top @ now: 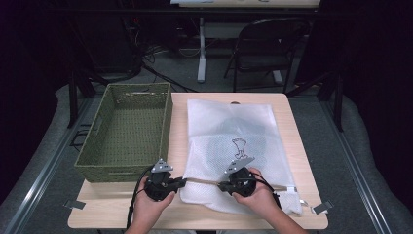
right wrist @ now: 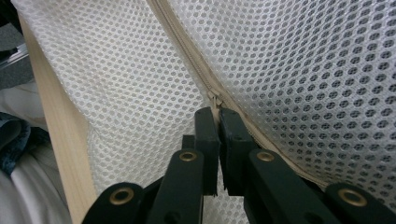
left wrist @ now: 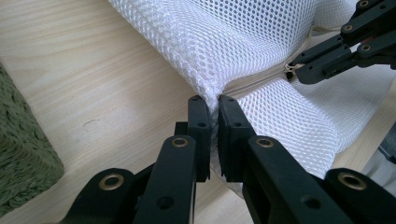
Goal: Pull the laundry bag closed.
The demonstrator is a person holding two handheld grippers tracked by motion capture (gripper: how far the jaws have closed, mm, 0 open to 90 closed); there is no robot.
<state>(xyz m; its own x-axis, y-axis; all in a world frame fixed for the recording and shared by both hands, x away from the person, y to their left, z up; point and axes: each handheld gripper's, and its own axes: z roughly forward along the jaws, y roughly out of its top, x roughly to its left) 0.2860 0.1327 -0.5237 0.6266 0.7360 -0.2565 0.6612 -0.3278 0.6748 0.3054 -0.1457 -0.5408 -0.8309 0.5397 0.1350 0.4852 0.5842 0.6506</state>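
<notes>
A white mesh laundry bag (top: 229,122) lies flat on the wooden table (top: 297,141), with a dark garment showing through the mesh. Its beige zipper (top: 202,181) runs along the near edge. My left gripper (top: 183,182) is at the bag's near left corner. In the left gripper view the left gripper (left wrist: 213,100) is shut on a pinch of the mesh bag (left wrist: 224,42). My right gripper (top: 220,185) faces it a short way to the right along the zipper. In the right gripper view the right gripper (right wrist: 214,112) is shut on the zipper pull (right wrist: 213,99).
A green woven basket (top: 122,171) stands empty to the left of the bag, close to the left gripper. Metal clips (top: 321,207) sit at the table's front corners. A folding chair (top: 268,44) stands beyond the far edge.
</notes>
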